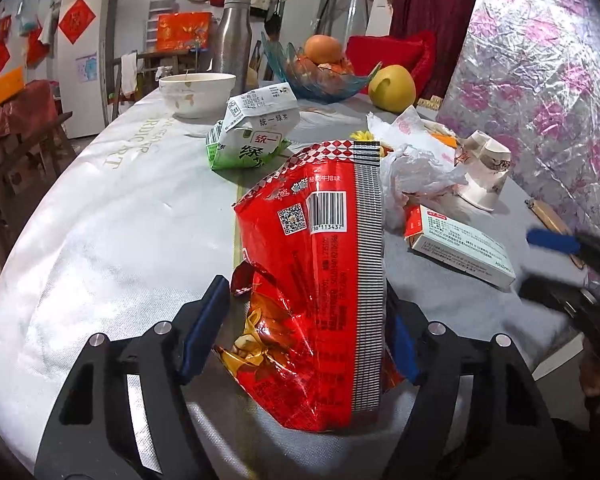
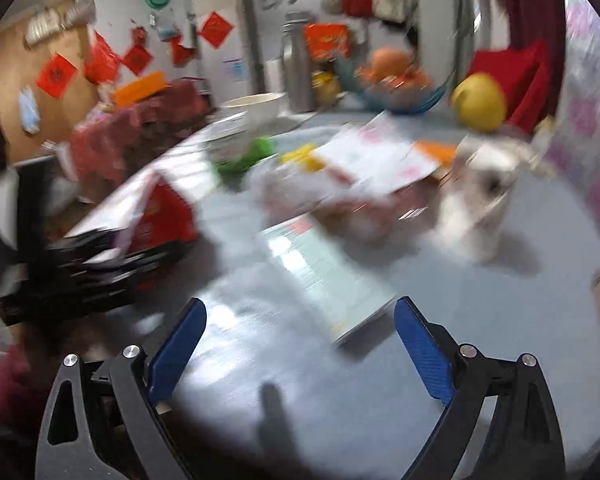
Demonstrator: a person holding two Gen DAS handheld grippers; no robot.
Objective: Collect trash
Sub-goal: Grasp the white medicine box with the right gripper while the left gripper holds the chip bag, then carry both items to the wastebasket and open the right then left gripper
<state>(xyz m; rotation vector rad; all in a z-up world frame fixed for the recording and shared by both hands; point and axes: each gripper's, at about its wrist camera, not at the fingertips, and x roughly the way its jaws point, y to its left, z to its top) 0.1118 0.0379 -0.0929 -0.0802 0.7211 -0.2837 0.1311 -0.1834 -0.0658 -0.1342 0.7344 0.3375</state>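
Observation:
A red snack bag stands between the blue pads of my left gripper; the pads lie against its two sides and it rises above the grey table. The bag also shows at the left of the blurred right wrist view. My right gripper is open and empty, just above the table before a white medicine box, which also shows in the left wrist view. Other trash lies beyond: a green tea carton, a crumpled plastic bag and a crushed paper cup.
At the far side stand a white bowl, a steel bottle, a blue glass fruit bowl with oranges and a yellow pear. A floral foil wall closes the right side. The table's edge curves at the left.

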